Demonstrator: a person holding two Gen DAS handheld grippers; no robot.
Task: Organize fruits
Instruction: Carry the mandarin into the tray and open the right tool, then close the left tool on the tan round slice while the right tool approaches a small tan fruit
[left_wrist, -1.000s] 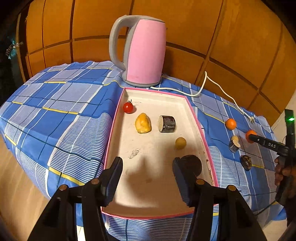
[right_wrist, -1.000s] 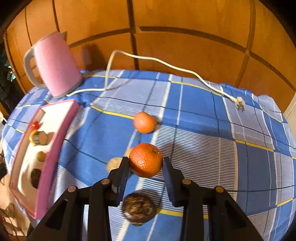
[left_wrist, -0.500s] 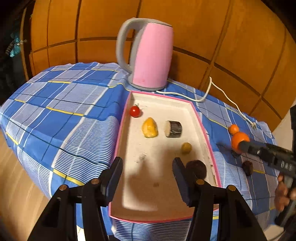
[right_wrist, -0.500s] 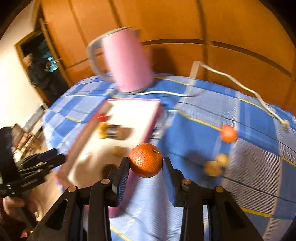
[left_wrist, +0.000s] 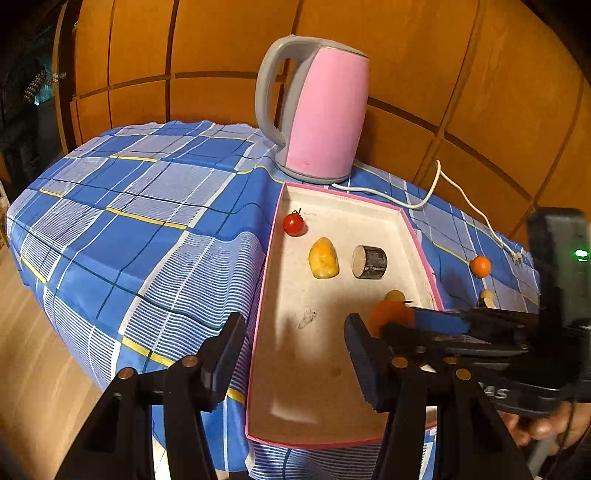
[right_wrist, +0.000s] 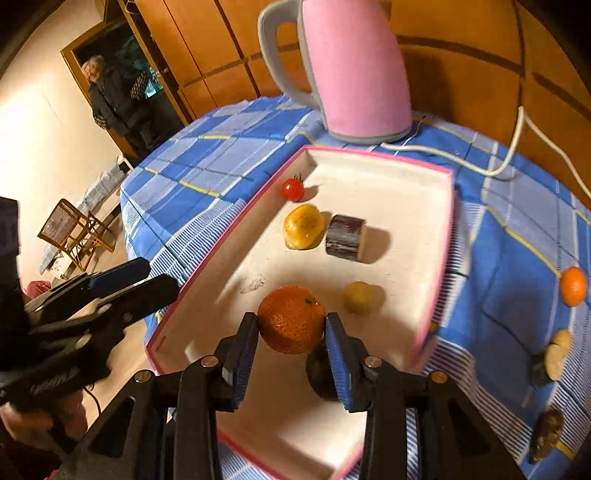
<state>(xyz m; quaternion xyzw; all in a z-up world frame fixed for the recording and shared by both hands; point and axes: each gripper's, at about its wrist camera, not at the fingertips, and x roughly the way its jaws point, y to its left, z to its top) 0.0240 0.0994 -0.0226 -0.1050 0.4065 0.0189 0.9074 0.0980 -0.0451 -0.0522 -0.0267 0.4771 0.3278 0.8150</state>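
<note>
glossy pink plastic kettle (left_wrist: 325, 110), checked cloth (left_wrist: 147, 206), pitted orange peel (right_wrist: 290, 319), matt tray (right_wrist: 406, 206), wood panelling (left_wrist: 461, 74)

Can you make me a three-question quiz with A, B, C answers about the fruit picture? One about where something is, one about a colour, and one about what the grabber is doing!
1. Where is the small red cherry tomato?
A. In the pink-rimmed white tray
B. On the blue checked tablecloth
C. On top of the kettle

2. What colour is the body of the electric kettle?
A. Green
B. Pink
C. Black

3. What is between the right gripper's pads?
A. Nothing
B. The white cord
C. A big orange mandarin

Answers: 1 A, the tomato lies near the tray's far corner. 2 B, the kettle's body is pink with a grey handle. 3 C, the mandarin sits between the pads above the tray, and the jaws are opening.
</note>
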